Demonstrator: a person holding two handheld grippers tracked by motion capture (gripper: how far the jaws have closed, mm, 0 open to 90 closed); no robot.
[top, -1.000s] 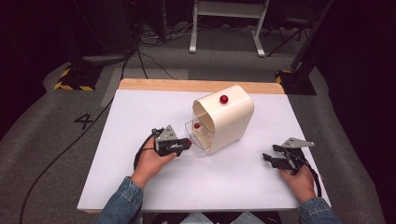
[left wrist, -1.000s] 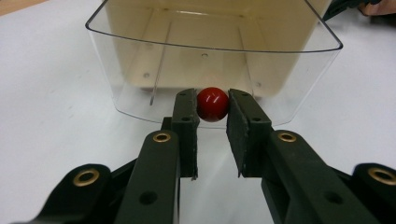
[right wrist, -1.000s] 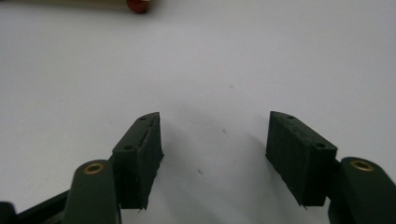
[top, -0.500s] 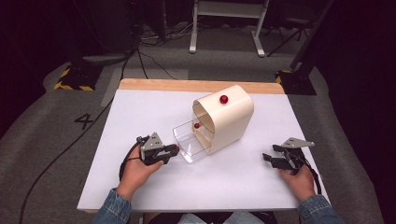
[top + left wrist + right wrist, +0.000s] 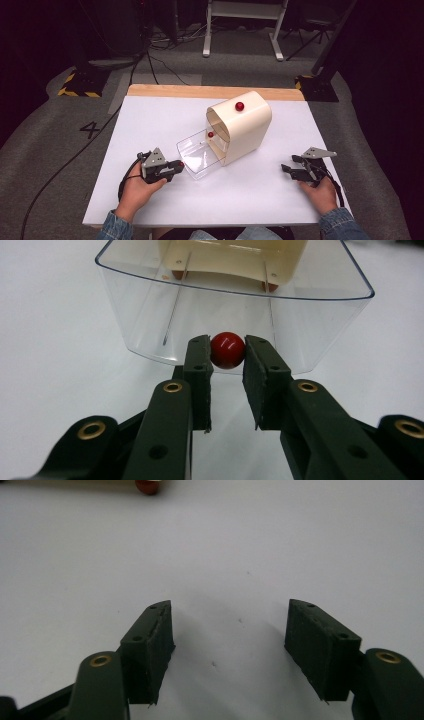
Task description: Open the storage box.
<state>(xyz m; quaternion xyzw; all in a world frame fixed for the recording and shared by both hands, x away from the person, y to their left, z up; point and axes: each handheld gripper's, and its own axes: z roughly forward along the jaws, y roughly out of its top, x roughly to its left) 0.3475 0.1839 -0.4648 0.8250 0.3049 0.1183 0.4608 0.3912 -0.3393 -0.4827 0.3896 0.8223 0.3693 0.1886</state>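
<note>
Now drawer (image 5: 197,157) pulled well out of box (image 5: 245,127) versus a second ago; left gripper (image 5: 227,352) clamped on knob (image 5: 227,350). Right gripper (image 5: 230,630) apart, idle. Opening looks nearly done.

Clear glossy plastic drawer (image 5: 150,315), shiny red knob (image 5: 227,350), matt white table (image 5: 150,125).

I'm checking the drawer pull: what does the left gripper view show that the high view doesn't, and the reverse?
Left gripper view: the left claw shut on the clear drawer's red knob, pads touching both sides. High view: the cream cabinet with a red knob on top, and the open right claw resting apart. Both: the clear drawer pulled out over the white table.
</note>
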